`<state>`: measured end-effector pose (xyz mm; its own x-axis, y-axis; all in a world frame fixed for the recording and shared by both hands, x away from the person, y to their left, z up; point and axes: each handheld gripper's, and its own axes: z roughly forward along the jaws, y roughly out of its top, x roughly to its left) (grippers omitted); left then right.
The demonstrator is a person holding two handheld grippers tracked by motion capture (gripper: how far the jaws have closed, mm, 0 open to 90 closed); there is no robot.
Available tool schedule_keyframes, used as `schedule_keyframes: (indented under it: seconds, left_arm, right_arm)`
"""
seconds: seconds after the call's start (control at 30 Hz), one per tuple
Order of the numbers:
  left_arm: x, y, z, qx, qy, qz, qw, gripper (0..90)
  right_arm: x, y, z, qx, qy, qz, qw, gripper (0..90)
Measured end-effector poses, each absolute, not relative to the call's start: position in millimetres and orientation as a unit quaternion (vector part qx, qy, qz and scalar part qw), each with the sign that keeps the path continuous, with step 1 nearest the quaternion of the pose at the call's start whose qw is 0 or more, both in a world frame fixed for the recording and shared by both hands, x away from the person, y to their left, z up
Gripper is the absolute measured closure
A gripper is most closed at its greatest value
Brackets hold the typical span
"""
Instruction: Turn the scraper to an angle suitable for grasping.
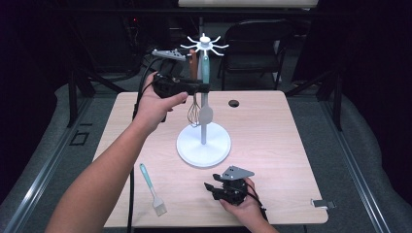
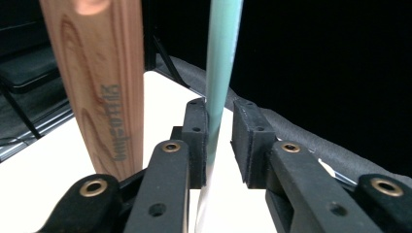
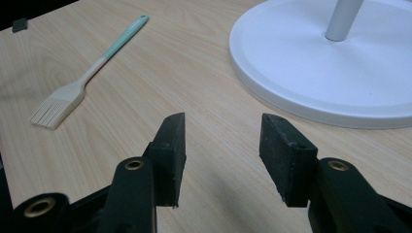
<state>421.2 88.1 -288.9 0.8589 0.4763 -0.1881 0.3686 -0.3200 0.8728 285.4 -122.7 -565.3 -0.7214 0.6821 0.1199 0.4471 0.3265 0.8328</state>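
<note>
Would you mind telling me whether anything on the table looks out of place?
The pastry brush lies flat on the table, near its front edge, while the teal utensil and whisk hang from the white rack. Nothing looks spilled or damaged.

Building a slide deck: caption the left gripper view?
Left gripper jaws loosely straddle a hanging teal handle beside a wooden handle.

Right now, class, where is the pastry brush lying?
In the high view the pastry brush lies on the table's near left part, left of the right gripper.
</note>
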Motion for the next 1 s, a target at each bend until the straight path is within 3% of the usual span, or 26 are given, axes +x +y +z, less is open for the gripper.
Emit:
schedule_keyframes:
  seconds: [0.37, 0.7, 0.83, 1.0]
  left_arm:
    - [409, 93, -296, 0.816, 0.262, 0.085, 0.507, 65.3]
    - [401, 104, -305, 0.818, 0.264, 0.094, 0.502, 63.8]
    - [398, 113, -312, 0.816, 0.269, 0.095, 0.504, 62.5]
    - [393, 131, -329, 0.810, 0.284, 0.092, 0.505, 62.1]
  right_arm:
    - [287, -127, -562, 0.352, 0.801, 0.464, 0.139, 51.3]
    - [293, -129, -557, 0.346, 0.799, 0.456, 0.186, 47.4]
    - [295, -130, -556, 0.350, 0.803, 0.445, 0.184, 47.7]
    - [298, -134, -556, 0.353, 0.809, 0.443, 0.158, 54.3]
